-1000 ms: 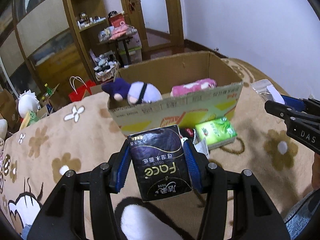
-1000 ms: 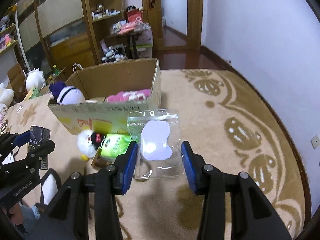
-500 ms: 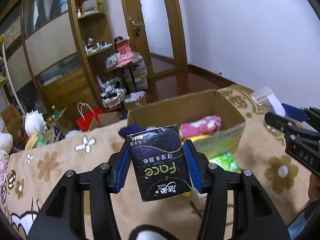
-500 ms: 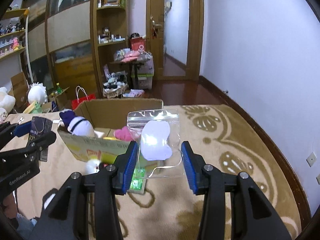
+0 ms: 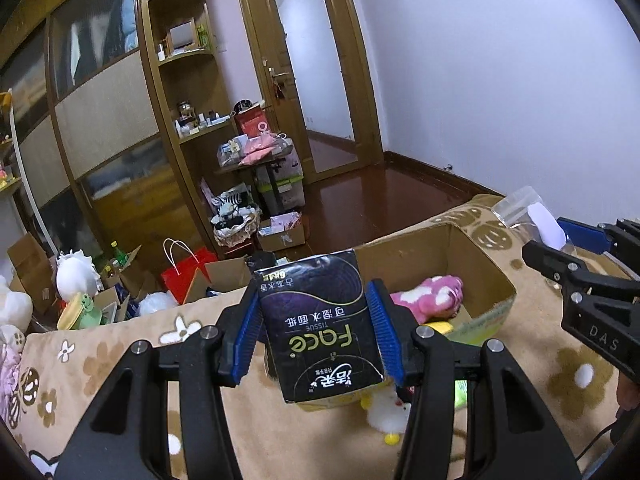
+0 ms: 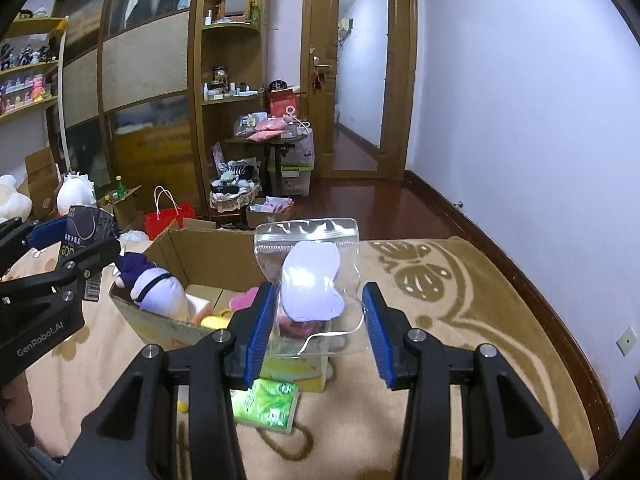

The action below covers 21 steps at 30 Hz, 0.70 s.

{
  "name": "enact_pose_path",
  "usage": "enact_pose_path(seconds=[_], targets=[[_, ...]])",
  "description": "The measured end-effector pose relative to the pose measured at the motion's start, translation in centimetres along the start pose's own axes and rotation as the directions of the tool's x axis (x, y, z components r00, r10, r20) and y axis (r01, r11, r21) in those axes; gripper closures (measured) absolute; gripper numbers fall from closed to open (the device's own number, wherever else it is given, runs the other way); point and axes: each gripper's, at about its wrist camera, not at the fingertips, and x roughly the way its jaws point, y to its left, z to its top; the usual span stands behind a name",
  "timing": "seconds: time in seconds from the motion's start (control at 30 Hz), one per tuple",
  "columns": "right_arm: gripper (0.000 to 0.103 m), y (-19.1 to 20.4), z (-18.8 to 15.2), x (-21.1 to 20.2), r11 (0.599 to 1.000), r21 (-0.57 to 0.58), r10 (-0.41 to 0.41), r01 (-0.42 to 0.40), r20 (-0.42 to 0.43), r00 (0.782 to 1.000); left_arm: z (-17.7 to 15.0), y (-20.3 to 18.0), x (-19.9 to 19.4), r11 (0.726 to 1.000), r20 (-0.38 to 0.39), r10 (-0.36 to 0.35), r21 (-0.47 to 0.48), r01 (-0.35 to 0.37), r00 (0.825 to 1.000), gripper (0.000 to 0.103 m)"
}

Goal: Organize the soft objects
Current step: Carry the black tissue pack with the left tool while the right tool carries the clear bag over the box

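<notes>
My left gripper [image 5: 316,330] is shut on a dark purple tissue pack [image 5: 320,320] and holds it in the air in front of an open cardboard box [image 5: 486,270]. My right gripper [image 6: 318,326] is shut on a clear zip bag [image 6: 316,280] with a white soft piece inside, held above the box's right corner [image 6: 180,328]. The box holds a pink plush [image 5: 428,298] and a purple and white plush [image 6: 154,286]. Each gripper shows in the other's view: the right one [image 5: 580,264] and the left one [image 6: 68,240].
The box stands on a beige flowered bedspread [image 5: 120,364]. A green tissue pack [image 6: 266,402] and a small white chick toy [image 5: 386,410] lie in front of it. Past the bed are wooden shelves [image 6: 228,92], a red bag [image 5: 184,272] and a cluttered floor.
Both grippers have risen with their loads and now sit higher over the box. The views have tilted up towards the room.
</notes>
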Motion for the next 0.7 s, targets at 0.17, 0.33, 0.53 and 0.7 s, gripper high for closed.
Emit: enact_pose_path(seconds=[0.17, 0.33, 0.53, 0.7], targets=[[0.056, 0.2, 0.4, 1.0, 1.000, -0.020, 0.008, -0.008, 0.006, 1.000, 0.7, 0.3, 1.5, 1.000, -0.004, 0.003, 0.000, -0.003, 1.000, 0.052], [0.056, 0.2, 0.8, 2.2, 0.999, -0.028, 0.018, -0.017, 0.019, 1.000, 1.1, 0.5, 2.9, 1.000, -0.014, -0.008, -0.009, 0.008, 1.000, 0.052], [0.056, 0.5, 1.1, 3.5, 0.998, -0.029, 0.048, -0.047, 0.035, 0.998, 1.2, 1.0, 4.4, 0.999, -0.022, -0.020, -0.046, 0.019, 1.000, 0.052], [0.056, 0.8, 0.7, 4.7, 0.997, -0.035, 0.070, -0.069, 0.027, 0.997, 1.1, 1.7, 5.7, 0.997, -0.038, -0.028, -0.072, 0.025, 0.999, 0.052]])
